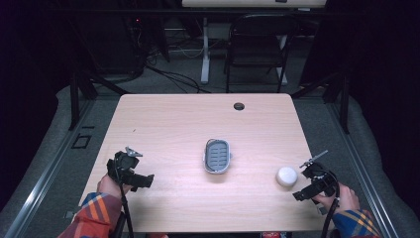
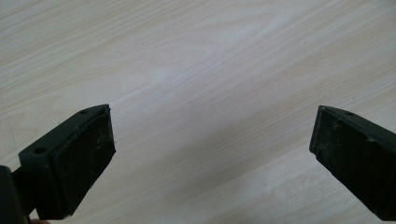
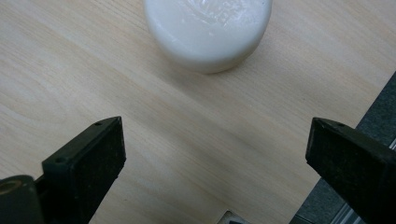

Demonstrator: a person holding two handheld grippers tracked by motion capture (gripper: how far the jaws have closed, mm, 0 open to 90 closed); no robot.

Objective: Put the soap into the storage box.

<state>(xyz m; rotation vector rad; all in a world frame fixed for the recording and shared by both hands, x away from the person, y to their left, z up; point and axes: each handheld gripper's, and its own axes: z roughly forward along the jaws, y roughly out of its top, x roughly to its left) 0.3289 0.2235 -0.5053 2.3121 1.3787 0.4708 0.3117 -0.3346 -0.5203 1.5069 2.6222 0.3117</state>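
Observation:
A round white soap bar (image 1: pixel 287 176) lies on the wooden table (image 1: pixel 173 129) at the near right. In the right gripper view the soap bar (image 3: pixel 208 30) sits just beyond my wide-apart jaws. My right gripper (image 1: pixel 300 194) is open, low over the table's right edge, a short way right of the soap. A grey soap dish (image 1: pixel 217 155) with a ribbed dark insert stands at the table's middle. My left gripper (image 1: pixel 147 181) rests at the near left, open, and the left gripper view has bare wood (image 2: pixel 210 93) between its pads.
A round cable hole (image 1: pixel 239 106) is near the table's far edge. A black folding chair (image 1: pixel 257 44) and a white desk leg (image 1: pixel 205 49) stand behind the table. Grey floor (image 3: pixel 378 121) shows past the right table edge.

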